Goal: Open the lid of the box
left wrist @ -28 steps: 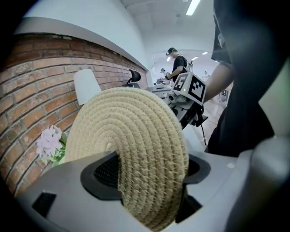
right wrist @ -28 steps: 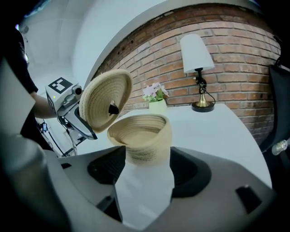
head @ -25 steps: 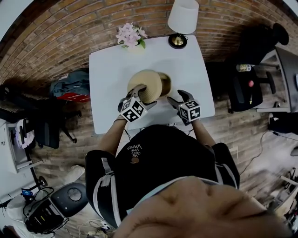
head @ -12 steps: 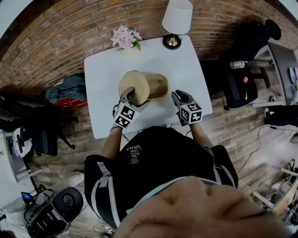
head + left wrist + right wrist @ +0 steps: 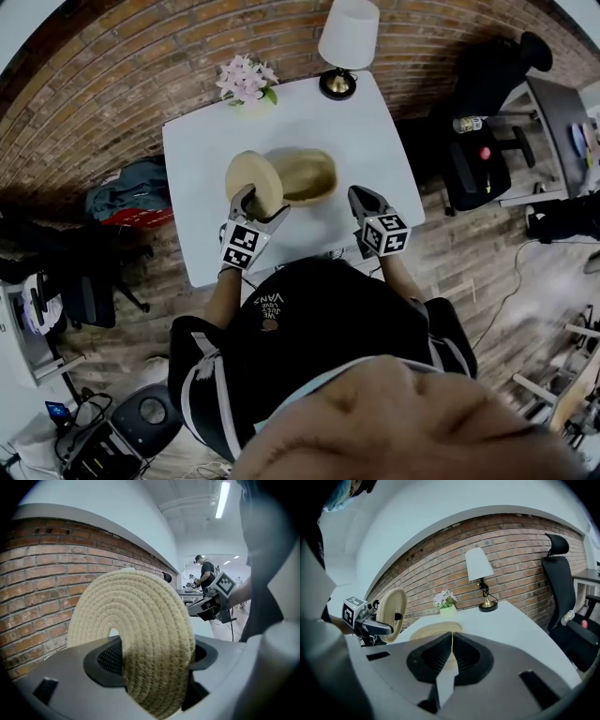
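While gripped on edge at centre left of the head view, clear of the white table, seen clamped by its lower rim in the left gripper: the round woven lid. In the left gripper view, squeezed from both sides by the dark pads, jaws parted only by the thickness of the coiled rim. Just right of that, at frame centre, standing open on the table: the woven box, apart from the lid in the right gripper view. Further right, near the table's lower right edge and off the box: the right gripper, jaws having just been closing and now pressed together in a thin seam, with nothing between them, touching neither box nor lid.
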Available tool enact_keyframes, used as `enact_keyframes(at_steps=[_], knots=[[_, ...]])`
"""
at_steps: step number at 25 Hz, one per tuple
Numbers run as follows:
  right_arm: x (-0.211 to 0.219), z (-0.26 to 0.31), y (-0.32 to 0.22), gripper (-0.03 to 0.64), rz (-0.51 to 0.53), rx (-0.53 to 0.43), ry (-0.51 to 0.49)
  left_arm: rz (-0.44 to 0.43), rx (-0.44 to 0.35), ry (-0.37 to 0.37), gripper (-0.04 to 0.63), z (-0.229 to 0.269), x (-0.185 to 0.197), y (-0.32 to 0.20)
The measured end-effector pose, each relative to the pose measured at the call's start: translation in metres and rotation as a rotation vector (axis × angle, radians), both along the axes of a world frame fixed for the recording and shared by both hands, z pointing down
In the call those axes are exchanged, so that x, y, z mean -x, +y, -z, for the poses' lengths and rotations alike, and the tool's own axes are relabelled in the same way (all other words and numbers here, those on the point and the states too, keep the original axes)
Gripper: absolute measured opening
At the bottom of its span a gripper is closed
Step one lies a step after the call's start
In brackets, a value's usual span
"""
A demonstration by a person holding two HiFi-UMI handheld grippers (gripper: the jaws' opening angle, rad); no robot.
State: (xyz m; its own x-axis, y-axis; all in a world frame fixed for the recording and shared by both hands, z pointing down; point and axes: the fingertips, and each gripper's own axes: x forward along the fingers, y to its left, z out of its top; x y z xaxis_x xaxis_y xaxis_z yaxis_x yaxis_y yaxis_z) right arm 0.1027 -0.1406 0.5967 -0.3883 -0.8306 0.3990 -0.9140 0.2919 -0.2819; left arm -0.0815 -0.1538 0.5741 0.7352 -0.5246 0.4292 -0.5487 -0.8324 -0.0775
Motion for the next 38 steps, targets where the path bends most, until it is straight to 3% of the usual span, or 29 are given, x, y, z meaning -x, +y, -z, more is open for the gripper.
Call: enact_keyframes(at_steps=[13, 38], knots=[[0.027, 0.01, 0.017, 0.003, -0.038, -0.009, -0.037, 0.005, 0.021, 0.065, 0.367, -0.007, 0.024, 0.015], [0.077, -0.01, 0.04, 0.003, -0.059, 0.016, -0.015, -0.066, 0.033, 0.044, 0.367, -0.026, 0.072, 0.052]])
